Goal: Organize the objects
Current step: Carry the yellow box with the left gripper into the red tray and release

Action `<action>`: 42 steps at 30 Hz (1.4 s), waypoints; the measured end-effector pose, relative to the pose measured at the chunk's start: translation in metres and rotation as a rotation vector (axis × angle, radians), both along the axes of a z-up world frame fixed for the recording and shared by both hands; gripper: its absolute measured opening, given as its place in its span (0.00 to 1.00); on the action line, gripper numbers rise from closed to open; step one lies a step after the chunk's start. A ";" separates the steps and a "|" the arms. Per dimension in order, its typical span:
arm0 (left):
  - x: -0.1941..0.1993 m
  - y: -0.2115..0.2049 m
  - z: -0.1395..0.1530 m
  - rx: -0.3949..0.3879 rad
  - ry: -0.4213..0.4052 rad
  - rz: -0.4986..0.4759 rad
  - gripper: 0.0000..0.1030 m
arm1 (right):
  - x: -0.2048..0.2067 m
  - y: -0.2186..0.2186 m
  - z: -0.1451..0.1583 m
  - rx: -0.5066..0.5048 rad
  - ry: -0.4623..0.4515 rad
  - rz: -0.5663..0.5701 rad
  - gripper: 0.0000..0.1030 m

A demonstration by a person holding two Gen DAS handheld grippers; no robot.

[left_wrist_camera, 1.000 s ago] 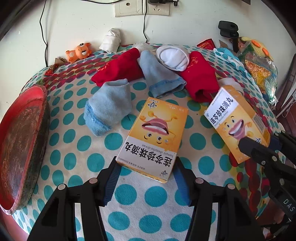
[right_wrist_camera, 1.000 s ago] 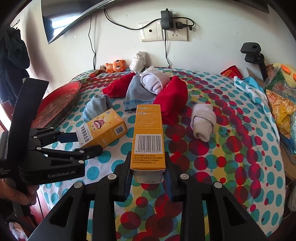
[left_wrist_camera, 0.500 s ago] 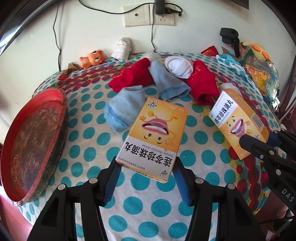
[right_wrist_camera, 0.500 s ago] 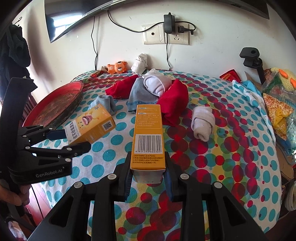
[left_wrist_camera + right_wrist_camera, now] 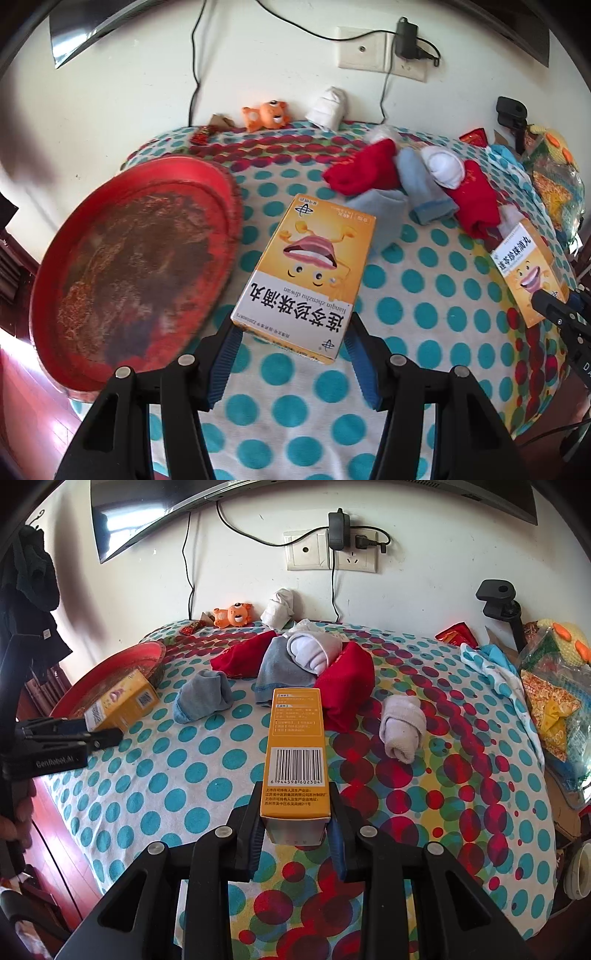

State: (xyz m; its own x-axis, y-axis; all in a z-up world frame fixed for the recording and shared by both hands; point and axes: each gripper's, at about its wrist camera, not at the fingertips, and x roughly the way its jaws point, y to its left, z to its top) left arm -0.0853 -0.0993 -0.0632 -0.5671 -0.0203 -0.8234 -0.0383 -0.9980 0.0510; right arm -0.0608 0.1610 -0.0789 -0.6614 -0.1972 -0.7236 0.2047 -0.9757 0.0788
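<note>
My left gripper point(image 5: 291, 332) is shut on a yellow medicine box point(image 5: 306, 273), gripped across its wide printed face and held above the dotted cloth, just right of the red round tray point(image 5: 221, 177). In the right wrist view that box point(image 5: 122, 701) hangs by the tray's rim point(image 5: 147, 648). My right gripper point(image 5: 295, 812) is shut on a second yellow box point(image 5: 297, 746), narrow barcode side up, over the middle of the table. This box point(image 5: 524, 266) also shows at the right edge of the left wrist view.
Red socks point(image 5: 347, 686), blue-grey socks point(image 5: 205, 696) and a white sock roll point(image 5: 312, 650) are piled mid-table, and another rolled pale sock point(image 5: 402, 727) lies to the right. An orange toy point(image 5: 234, 614) sits by the wall. Bags point(image 5: 554, 686) crowd the right edge.
My left gripper has carried its box leftward and slightly up, from beside the right box to next to the red tray. The right gripper and its box have stayed put.
</note>
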 end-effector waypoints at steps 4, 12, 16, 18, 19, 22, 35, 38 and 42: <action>-0.003 -0.032 0.008 -0.014 0.017 0.059 0.56 | -0.002 0.000 -0.001 -0.002 -0.011 -0.013 0.27; -0.003 -0.099 0.013 -0.046 0.028 0.175 0.56 | -0.007 0.003 -0.005 -0.005 -0.033 -0.025 0.27; -0.004 -0.132 0.004 -0.056 0.003 0.238 0.56 | -0.009 0.001 -0.006 0.006 -0.038 -0.023 0.27; -0.005 -0.148 0.000 -0.068 -0.008 0.267 0.56 | -0.009 0.000 -0.006 0.007 -0.040 -0.025 0.27; -0.006 -0.158 -0.002 -0.064 -0.014 0.283 0.56 | -0.010 0.000 -0.007 0.006 -0.042 -0.026 0.27; -0.009 -0.181 -0.008 -0.041 -0.030 0.333 0.56 | -0.012 -0.001 -0.008 0.008 -0.048 -0.031 0.27; -0.022 -0.238 -0.032 -0.051 -0.080 0.428 0.56 | -0.017 -0.007 -0.016 0.033 -0.076 -0.035 0.27; -0.023 -0.243 -0.036 -0.039 -0.083 0.443 0.56 | -0.019 -0.008 -0.017 0.042 -0.077 -0.035 0.27; -0.025 -0.245 -0.039 -0.036 -0.081 0.452 0.57 | -0.021 -0.010 -0.017 0.047 -0.079 -0.036 0.27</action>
State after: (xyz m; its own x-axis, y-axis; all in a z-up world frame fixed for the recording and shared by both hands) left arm -0.1103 -0.3440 -0.1027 -0.4284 -0.2799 -0.8591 0.3948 -0.9132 0.1006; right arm -0.0817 0.1512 -0.0959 -0.6084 -0.1387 -0.7814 0.1643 -0.9853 0.0470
